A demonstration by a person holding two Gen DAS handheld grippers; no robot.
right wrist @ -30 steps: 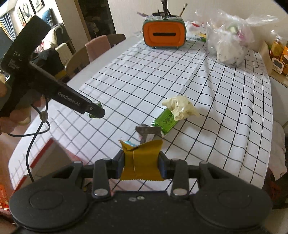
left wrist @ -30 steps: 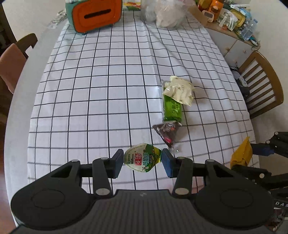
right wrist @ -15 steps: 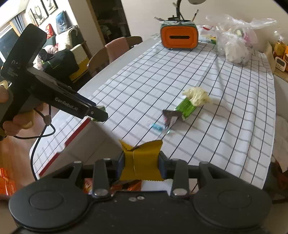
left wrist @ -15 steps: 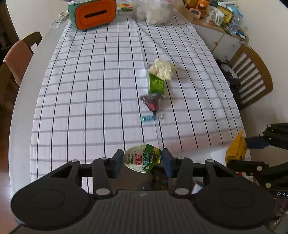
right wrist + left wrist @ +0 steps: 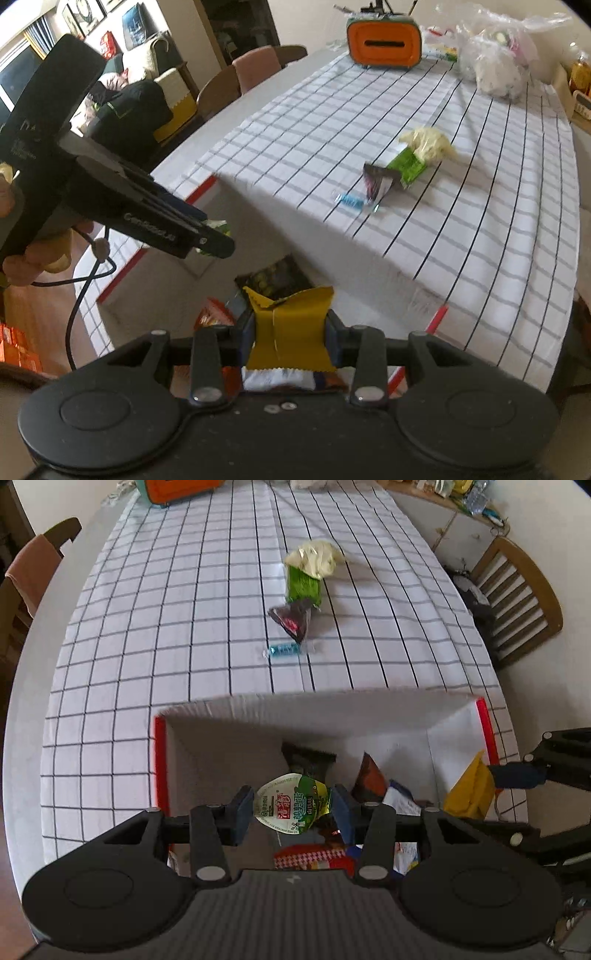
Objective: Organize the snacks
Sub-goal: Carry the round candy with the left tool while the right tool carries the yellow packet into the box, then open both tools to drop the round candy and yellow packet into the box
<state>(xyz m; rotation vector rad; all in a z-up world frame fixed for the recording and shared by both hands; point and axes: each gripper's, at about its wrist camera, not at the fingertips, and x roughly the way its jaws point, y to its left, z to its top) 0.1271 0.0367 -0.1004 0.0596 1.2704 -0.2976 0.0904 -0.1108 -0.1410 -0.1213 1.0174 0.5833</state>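
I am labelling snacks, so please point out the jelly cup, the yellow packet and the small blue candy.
jelly cup (image 5: 293,802), left wrist view, on its printed lid.
yellow packet (image 5: 291,332), right wrist view, on its middle.
blue candy (image 5: 283,649), left wrist view, on its blue body.

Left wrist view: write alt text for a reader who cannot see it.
The left tool grips a jelly cup above a white box of snacks. Beyond, four snacks lie on the checked tablecloth.
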